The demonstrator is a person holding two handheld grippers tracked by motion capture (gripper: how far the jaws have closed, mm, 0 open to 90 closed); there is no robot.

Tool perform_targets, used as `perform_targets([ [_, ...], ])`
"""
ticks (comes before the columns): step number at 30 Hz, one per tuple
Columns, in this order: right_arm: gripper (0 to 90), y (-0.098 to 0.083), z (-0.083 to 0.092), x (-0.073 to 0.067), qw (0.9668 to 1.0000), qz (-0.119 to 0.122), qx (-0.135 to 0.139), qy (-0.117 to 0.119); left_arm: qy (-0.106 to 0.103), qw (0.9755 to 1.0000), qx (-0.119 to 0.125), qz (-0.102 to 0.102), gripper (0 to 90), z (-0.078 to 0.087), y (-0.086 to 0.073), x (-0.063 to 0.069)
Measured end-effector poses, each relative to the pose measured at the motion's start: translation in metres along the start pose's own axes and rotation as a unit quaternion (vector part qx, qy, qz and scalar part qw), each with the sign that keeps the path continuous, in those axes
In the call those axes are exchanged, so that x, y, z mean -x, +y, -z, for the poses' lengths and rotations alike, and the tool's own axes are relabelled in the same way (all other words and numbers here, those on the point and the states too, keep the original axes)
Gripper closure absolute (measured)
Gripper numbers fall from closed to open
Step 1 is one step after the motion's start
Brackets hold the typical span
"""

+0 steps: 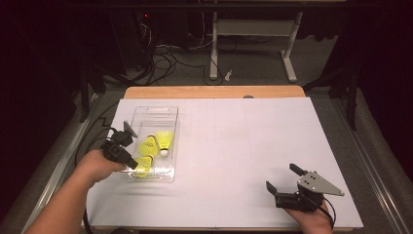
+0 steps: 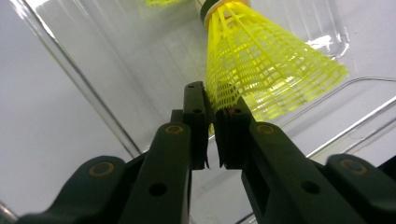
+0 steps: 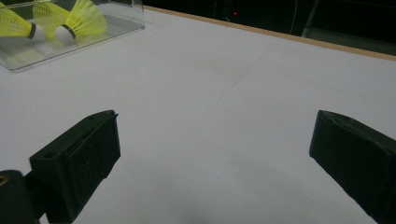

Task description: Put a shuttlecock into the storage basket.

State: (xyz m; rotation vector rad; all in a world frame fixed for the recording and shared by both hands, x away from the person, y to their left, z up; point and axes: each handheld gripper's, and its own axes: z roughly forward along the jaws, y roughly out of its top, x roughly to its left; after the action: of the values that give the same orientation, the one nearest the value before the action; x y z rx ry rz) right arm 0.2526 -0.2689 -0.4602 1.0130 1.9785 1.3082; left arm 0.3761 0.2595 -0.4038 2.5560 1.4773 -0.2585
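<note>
The black pads of the left gripper (image 2: 212, 114) stand nearly together, pinching the lower edge of the skirt of a bright yellow plastic shuttlecock (image 2: 261, 70); only a narrow slit remains between the jaws, and the mesh sits in it. From that grip the shuttlecock's long axis runs up and away in the left gripper view, the flared open skirt toward the pads and the cork end with its dark band at the top edge, pointing away from the gripper. The skirt is a lattice of thin ribs and small square holes, widening into a cone.

In the high view this shuttlecock (image 1: 143, 165) lies low in the near end of a clear rectangular plastic box (image 1: 171, 139), where the left gripper (image 1: 132, 165) reaches over the box's left wall. Two more yellow shuttlecocks (image 1: 158, 141) lie just beyond it in the same box, one with its white cork toward the box's right wall.

The right gripper (image 1: 281, 177) rests well to the right of the box, near the white table's (image 1: 234, 141) front edge, its jaws spread wide with nothing between them. The right gripper view looks across bare tabletop to the box at far left, showing the two farther shuttlecocks' corks and dark bands, detail too small in the high view.
</note>
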Motion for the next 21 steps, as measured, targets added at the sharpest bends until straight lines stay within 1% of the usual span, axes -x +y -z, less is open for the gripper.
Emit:
perform_targets([
  [3, 2.5, 0.0, 0.0, 0.0, 1.0, -0.001, -0.001, 0.0, -0.002, 1.0, -0.004, -0.005, 79.7, 0.0, 0.0, 0.002],
  [5, 2.6, 0.0, 0.0, -0.001, 1.0, 0.0, 0.0, 0.0, -0.011, 0.9999, -0.002, 0.0, 75.8, 0.0, 0.0, 0.002],
  [7, 2.5, 0.0, 0.0, -0.001, 1.0, -0.001, 0.001, 0.0, -0.008, 0.9999, -0.004, -0.005, 71.9, 0.0, 0.001, 0.004],
  [9, 2.6, 0.0, 0.0, 0.0, 1.0, 0.0, 0.001, 0.0, -0.01, 0.9999, -0.005, -0.007, 68.6, 0.0, 0.001, 0.006],
  [11, 2.5, 0.0, 0.0, 0.0, 1.0, -0.001, 0.001, 0.0, -0.011, 0.9998, -0.01, -0.009, 63.4, 0.0, 0.002, 0.008],
  [12, 2.5, 0.0, 0.0, 0.0, 1.0, 0.0, 0.001, -0.001, -0.012, 0.9998, -0.014, -0.01, 62.1, 0.001, 0.002, 0.008],
  [14, 2.5, 0.0, 0.0, 0.0, 1.0, -0.001, 0.002, -0.001, -0.005, 0.9999, -0.014, -0.009, 58.3, 0.004, 0.002, 0.01],
  [15, 2.6, 0.001, 0.0, 0.0, 1.0, -0.001, 0.002, 0.0, 0.003, 0.9999, -0.015, -0.005, 55.1, 0.006, 0.002, 0.01],
  [16, 2.6, 0.001, 0.001, 0.0, 1.0, -0.001, 0.003, 0.0, 0.001, 0.9999, -0.012, -0.005, 54.5, 0.008, 0.001, 0.01],
  [17, 2.5, 0.001, 0.001, 0.0, 1.0, -0.001, 0.004, -0.001, 0.002, 0.9999, -0.01, -0.008, 54.4, 0.01, 0.001, 0.011],
  [19, 2.5, 0.001, 0.001, 0.0, 1.0, -0.002, 0.003, -0.001, 0.005, 0.9999, -0.006, -0.008, 53.9, 0.015, 0.0, 0.011],
  [21, 2.5, 0.001, 0.001, 0.0, 1.0, -0.001, 0.004, -0.001, 0.001, 1.0, -0.004, -0.005, 51.8, 0.018, -0.001, 0.012],
])
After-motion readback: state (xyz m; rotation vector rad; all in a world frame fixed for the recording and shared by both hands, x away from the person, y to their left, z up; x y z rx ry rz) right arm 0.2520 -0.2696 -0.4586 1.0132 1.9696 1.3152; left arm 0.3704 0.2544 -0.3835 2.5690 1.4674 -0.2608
